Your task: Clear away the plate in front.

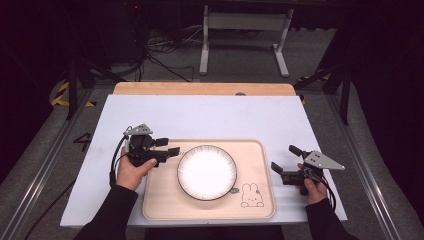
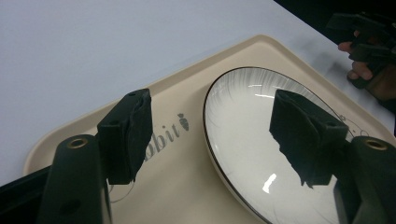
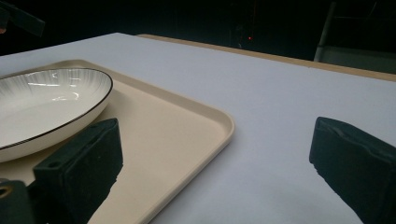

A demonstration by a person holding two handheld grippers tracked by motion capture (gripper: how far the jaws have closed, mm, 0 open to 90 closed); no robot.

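A white plate (image 1: 207, 172) with a thin dark rim sits in the middle of a beige tray (image 1: 165, 200) that has a rabbit drawing at its front right corner. My left gripper (image 1: 172, 146) hovers over the tray's left edge and points at the plate's left rim, open, its pads touching nothing. In the left gripper view the plate (image 2: 243, 121) and tray (image 2: 187, 154) lie beyond the spread jaws of that gripper (image 2: 217, 135). My right gripper (image 1: 285, 159) stands open just right of the tray, over the bare table. Its own view shows the gripper (image 3: 219, 163) wide apart, with the tray (image 3: 173, 135) and plate (image 3: 42, 102) at the left.
A white sheet (image 1: 210, 115) covers the table, with a wooden strip (image 1: 200, 88) along the far edge. Beyond the table are a dark floor, cables and a stand's legs (image 1: 243, 45). The other hand and its gripper (image 2: 364, 42) show far off in the left gripper view.
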